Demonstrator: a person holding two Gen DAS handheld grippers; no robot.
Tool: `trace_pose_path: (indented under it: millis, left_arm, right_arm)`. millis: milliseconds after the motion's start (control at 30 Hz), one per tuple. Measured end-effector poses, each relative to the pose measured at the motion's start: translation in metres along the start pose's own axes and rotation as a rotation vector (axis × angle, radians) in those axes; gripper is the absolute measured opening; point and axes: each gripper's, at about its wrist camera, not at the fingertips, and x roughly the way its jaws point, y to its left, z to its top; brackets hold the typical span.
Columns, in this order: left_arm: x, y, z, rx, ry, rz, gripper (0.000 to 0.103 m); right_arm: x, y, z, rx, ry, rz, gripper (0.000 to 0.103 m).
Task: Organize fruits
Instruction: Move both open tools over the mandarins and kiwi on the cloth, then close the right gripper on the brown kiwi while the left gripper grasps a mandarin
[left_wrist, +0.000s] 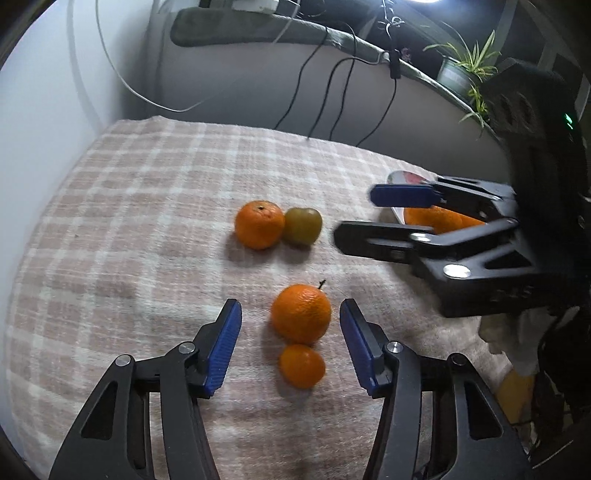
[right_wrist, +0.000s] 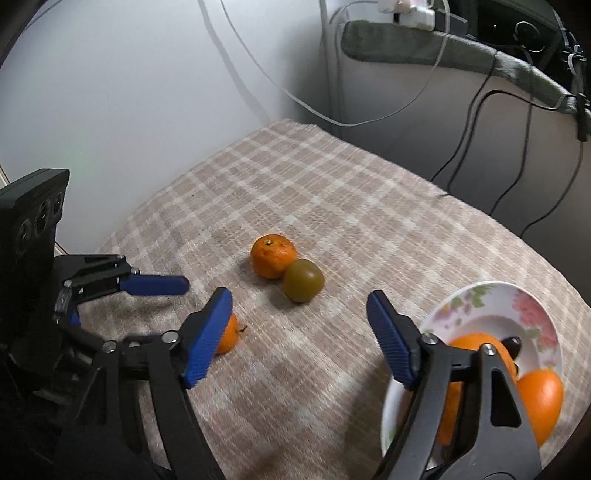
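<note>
Straddling a stemmed orange (left_wrist: 301, 313) with spread, empty left tongs (left_wrist: 290, 345), apparently ready to clench and carry it to the plate (right_wrist: 532, 314) beside the equally spread, empty right tongs (right_wrist: 299, 332).

— Left wrist view: set low over the checked cloth (left_wrist: 147, 221), facing forward and down between own blue fingers (left_wrist: 221, 350); nearest, an orange (left_wrist: 301, 314). At right edge, the other gripper (left_wrist: 369, 218) and a plate (left_wrist: 399, 177).

— Right wrist view: set higher, facing across the same cloth (right_wrist: 332, 206) toward the wall (right_wrist: 110, 92). Plate (right_wrist: 509, 295) close at lower right.

— Shared: orange and green fruit pair mid-cloth (left_wrist: 303, 225) (right_wrist: 303, 280); cables behind.
</note>
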Motion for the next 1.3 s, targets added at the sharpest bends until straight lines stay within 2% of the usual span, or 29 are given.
trace_pose_path:
  millis: [133,367,500,867,1000,1300]
  left_arm:
    - [0.004,0.0,0.0,0.0,0.009,-0.003,0.054]
    - [0.008,0.002,0.0,0.002,0.024,-0.012,0.051]
    - [0.012,0.0,0.001,0.007,0.028,-0.014,0.048]
    - [0.017,0.001,0.003,0.003,0.033,-0.021,0.039]
    - [0.016,0.0,0.003,0.011,0.032,-0.019,0.037]
    - [0.013,-0.003,0.003,0.016,0.022,-0.013,0.036]
  right_arm:
    - [0.018,0.0,0.005,-0.01,0.042,0.008,0.064]
    - [0.039,0.001,0.01,-0.029,0.083,0.003,0.062]
    - [0.049,0.003,0.011,-0.039,0.109,-0.004,0.053]
    - [0.059,0.005,0.013,-0.053,0.141,-0.022,0.044]
    - [0.061,0.006,0.012,-0.059,0.149,-0.038,0.034]
    - [0.057,0.005,0.013,-0.058,0.134,-0.042,0.031]
